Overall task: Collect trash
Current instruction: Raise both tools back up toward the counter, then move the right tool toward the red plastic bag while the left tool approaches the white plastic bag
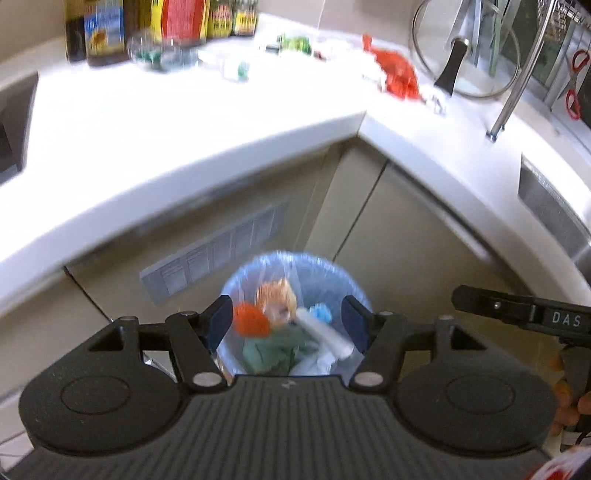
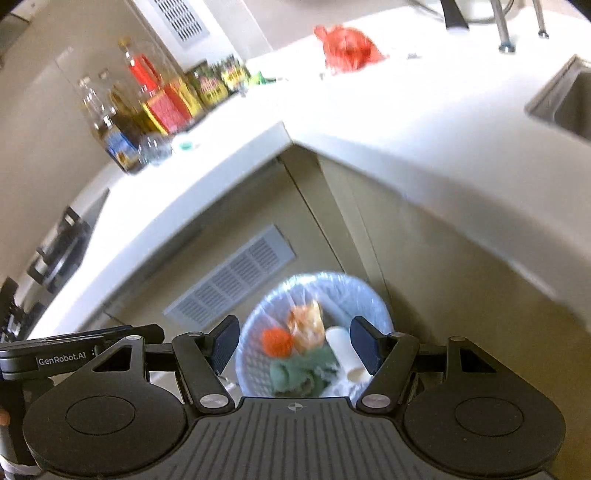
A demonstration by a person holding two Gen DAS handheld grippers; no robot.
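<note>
A round bin [image 1: 328,271] lined with a pale blue bag stands on the floor in the counter's inner corner; in the right wrist view the bin [image 2: 373,295] lies below my fingers. It holds an orange ball, an orange wrapper, green cloth and a white tube. My left gripper [image 1: 288,323] hangs open above it, nothing between its fingers. My right gripper [image 2: 295,345] is open and empty too, beside the left. On the white counter lie a red plastic bag [image 1: 397,72] [image 2: 347,46], a green wrapper [image 1: 293,42] and small white scraps [image 1: 236,68].
Sauce bottles [image 1: 162,26] [image 2: 162,99] line the counter's back left, with a small glass bowl [image 1: 162,53] before them. A glass lid [image 1: 465,48] leans at the back right near metal rack legs [image 1: 517,88]. A sink [image 2: 569,99] is set in the right counter. A vent grille [image 2: 232,280] is in the cabinet.
</note>
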